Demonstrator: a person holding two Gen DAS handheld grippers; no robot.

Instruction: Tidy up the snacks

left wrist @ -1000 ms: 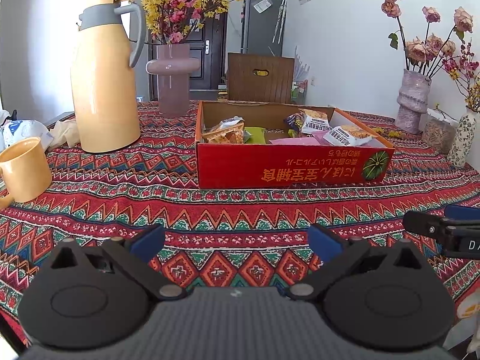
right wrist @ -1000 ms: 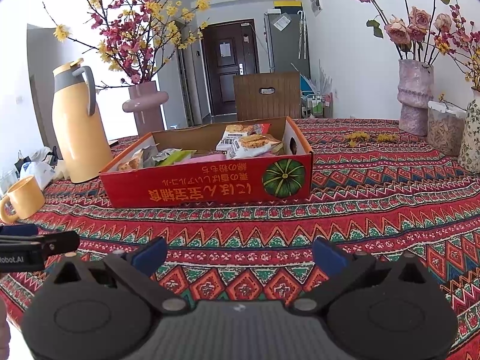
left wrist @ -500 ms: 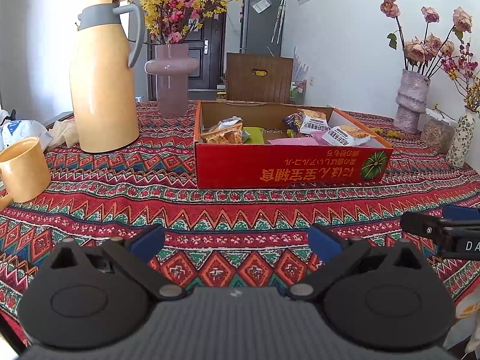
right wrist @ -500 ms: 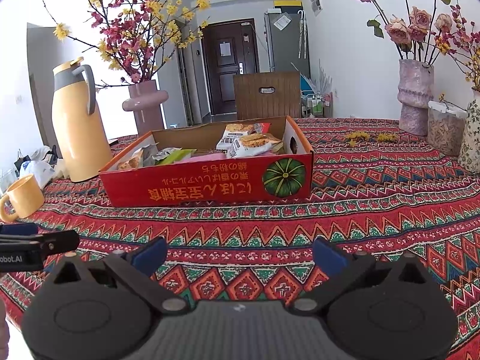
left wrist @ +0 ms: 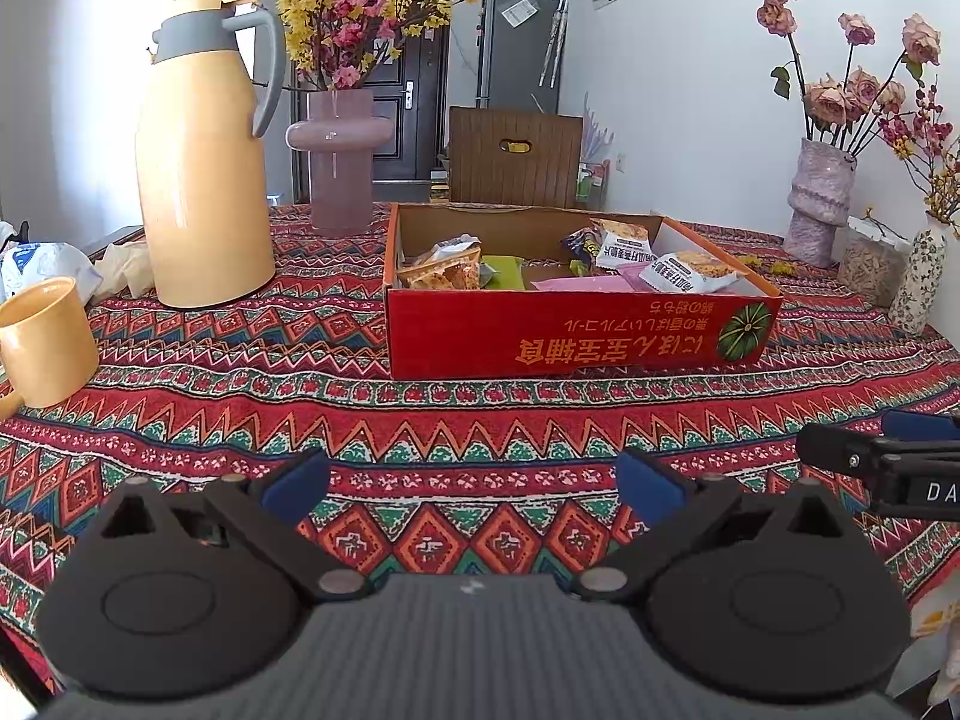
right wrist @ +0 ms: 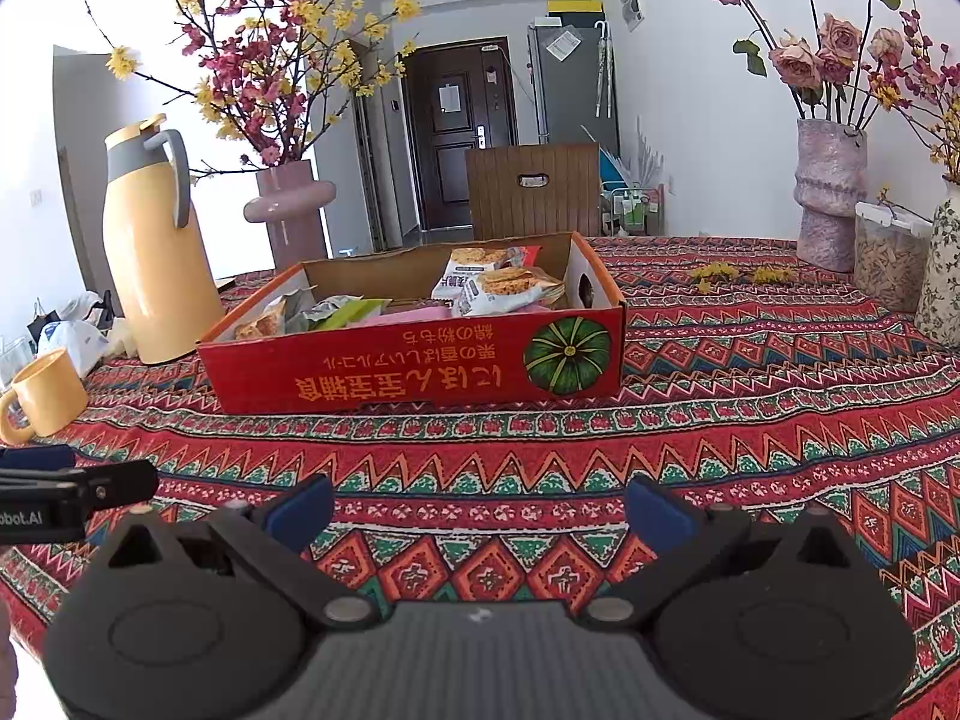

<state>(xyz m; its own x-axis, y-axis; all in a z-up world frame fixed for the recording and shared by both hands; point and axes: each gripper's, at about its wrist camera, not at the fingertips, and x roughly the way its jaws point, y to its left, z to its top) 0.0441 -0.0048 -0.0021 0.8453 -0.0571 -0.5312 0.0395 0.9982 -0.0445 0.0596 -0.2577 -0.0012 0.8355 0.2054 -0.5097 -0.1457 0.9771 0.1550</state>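
Here, both the left gripper (left wrist: pixel 474 480) and right gripper (right wrist: pixel 479 507) hang spread wide and empty, short of the red snack box (left wrist: pixel 576 336) holding packets (left wrist: pixel 687 273).

left gripper (left wrist: pixel 471 483), right gripper (right wrist: pixel 477 504) (jaws wide apart)

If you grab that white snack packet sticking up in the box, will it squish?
Probably. The white snack packet looks puffy and crinkled, so it should dent and feel light. Its glossy wrapper may slip. It leans loosely inside the red box, so it likely lifts freely.
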